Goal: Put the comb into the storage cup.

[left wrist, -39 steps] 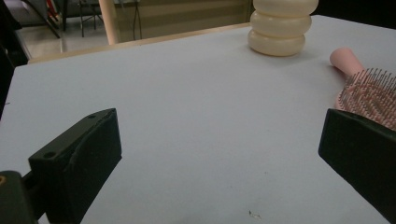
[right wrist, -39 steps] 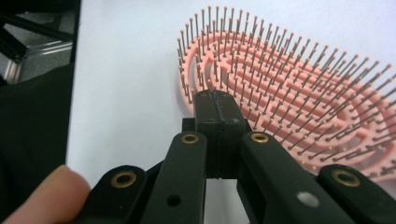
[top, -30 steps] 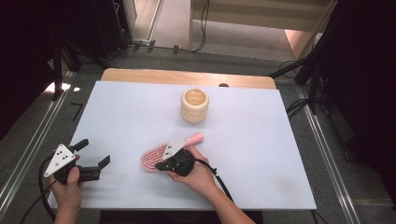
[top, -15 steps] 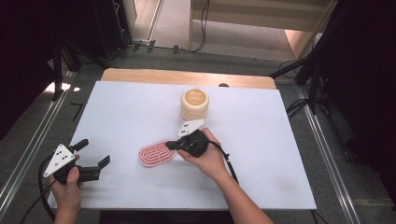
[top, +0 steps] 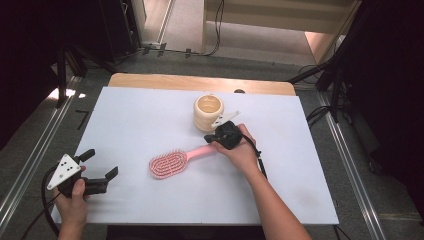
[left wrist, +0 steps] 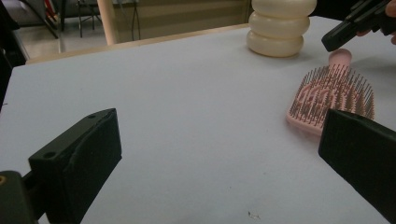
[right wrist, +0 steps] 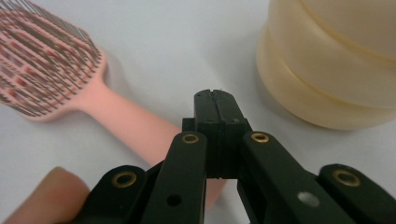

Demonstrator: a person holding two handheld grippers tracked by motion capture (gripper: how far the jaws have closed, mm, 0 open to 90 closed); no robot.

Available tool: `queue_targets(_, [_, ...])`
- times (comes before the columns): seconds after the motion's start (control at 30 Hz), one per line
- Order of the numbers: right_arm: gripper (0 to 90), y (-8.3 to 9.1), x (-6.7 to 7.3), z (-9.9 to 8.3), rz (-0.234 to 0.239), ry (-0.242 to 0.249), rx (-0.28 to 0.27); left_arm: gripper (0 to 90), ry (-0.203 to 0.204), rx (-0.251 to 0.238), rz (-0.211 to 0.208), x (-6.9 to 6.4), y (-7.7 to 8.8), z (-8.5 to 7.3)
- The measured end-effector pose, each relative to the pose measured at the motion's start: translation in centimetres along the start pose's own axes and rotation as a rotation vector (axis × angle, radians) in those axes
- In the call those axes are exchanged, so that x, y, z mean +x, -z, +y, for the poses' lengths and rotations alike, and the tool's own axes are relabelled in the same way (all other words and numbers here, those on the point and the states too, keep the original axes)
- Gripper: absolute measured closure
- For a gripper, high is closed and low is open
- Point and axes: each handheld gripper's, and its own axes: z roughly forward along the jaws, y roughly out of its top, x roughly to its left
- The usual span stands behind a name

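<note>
1. Left gripper (top: pixel 97 167) rests at the near left corner of the table (top: pixel 130 115), jaws wide apart with nothing between them, aimed toward the brush.
2. Brush (top: pixel 172 161), pink, lies bristles up near the table's middle, well apart from the left gripper; its handle runs right, under the right gripper.
3. Right gripper (top: pixel 209 138) sits over the handle's end, jaws pressed together on nothing.
4. Cup (top: pixel 208 112), cream and ribbed, stands upright just behind the right gripper.

On the worktop (top: pixel 150 120) the hairbrush (top: pixel 172 162) lies in the middle, its handle pointing right toward the ribbed cup (top: pixel 208 113), which stands just behind it.
</note>
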Motion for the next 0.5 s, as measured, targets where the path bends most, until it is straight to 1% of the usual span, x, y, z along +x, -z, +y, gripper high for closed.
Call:
queue_targets(0.1, [87.7,-0.3,-0.5,-0.2,-0.008,-0.010,0.019,0.0,0.003,0.000,0.000,0.0,0.0,0.0])
queue_targets(0.27, [87.7,-0.6,-0.9,-0.4,-0.014,-0.019,0.042,0.0,-0.002,-0.004,-0.002,0.0,0.1,0.0])
queue_targets(0.33, [87.7,-0.6,-1.1,-0.5,-0.009,-0.026,0.037,0.0,0.001,-0.013,-0.006,0.0,0.1,0.0])
queue_targets(0.43, [87.7,-0.5,-1.2,-0.6,0.003,-0.033,0.048,0.0,-0.002,-0.017,-0.016,0.0,0.2,0.0])
queue_targets(0.5, [87.7,-0.5,-1.2,-0.7,0.007,-0.029,0.065,0.0,-0.001,-0.016,-0.016,0.0,0.2,0.0])
